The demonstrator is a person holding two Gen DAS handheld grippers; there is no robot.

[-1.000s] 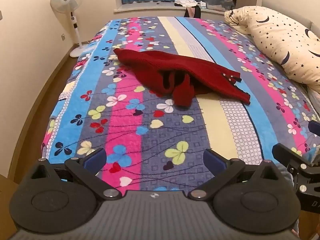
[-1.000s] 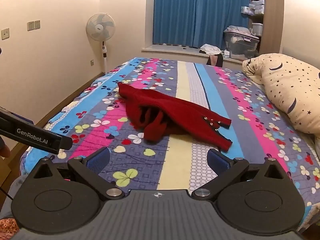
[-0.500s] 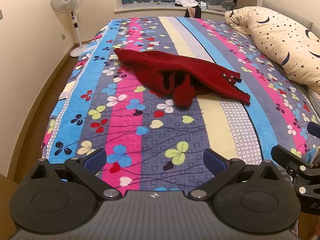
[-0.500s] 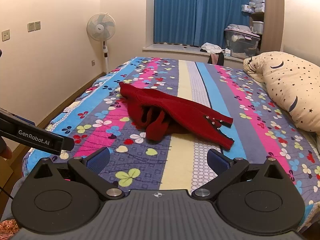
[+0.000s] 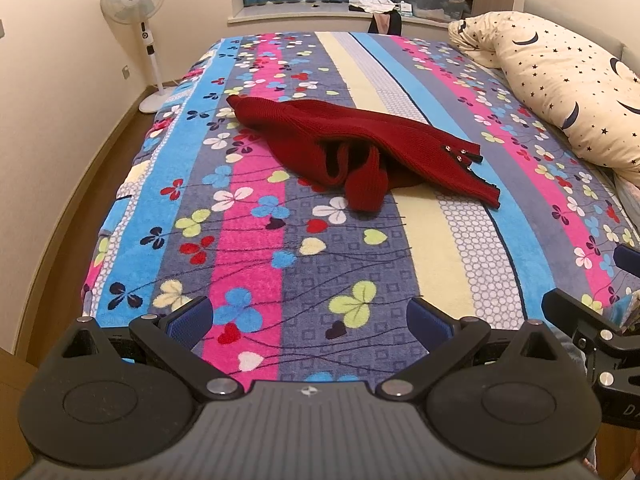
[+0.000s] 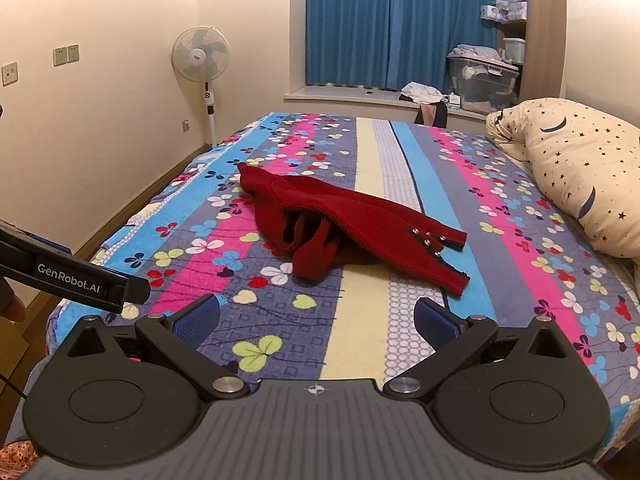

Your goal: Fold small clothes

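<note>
Almost nothing has changed over the last second — your right tongs (image 6: 316, 316) have crept a little nearer the bed, your left tongs (image 5: 310, 314) have hardly shifted, and the red sweater (image 5: 352, 152) lies just as it did. So the folding has not begun; you are still on the approach.

Both tongs are spread wide with nothing between them, held over the near end of the bed (image 5: 256, 264) and well apart from the sweater. It sits rumpled around the middle of the striped clover blanket, one end reaching far and left, a buttoned edge trailing right, a sleeve bunched toward you. My guess is you will need to spread it flat before any fold.

As for containers — the only one is a clear plastic storage box (image 6: 482, 84) at the far right by the window ledge, its lid on, with pale cloth heaped on top; what is inside is too blurred to tell.
</note>
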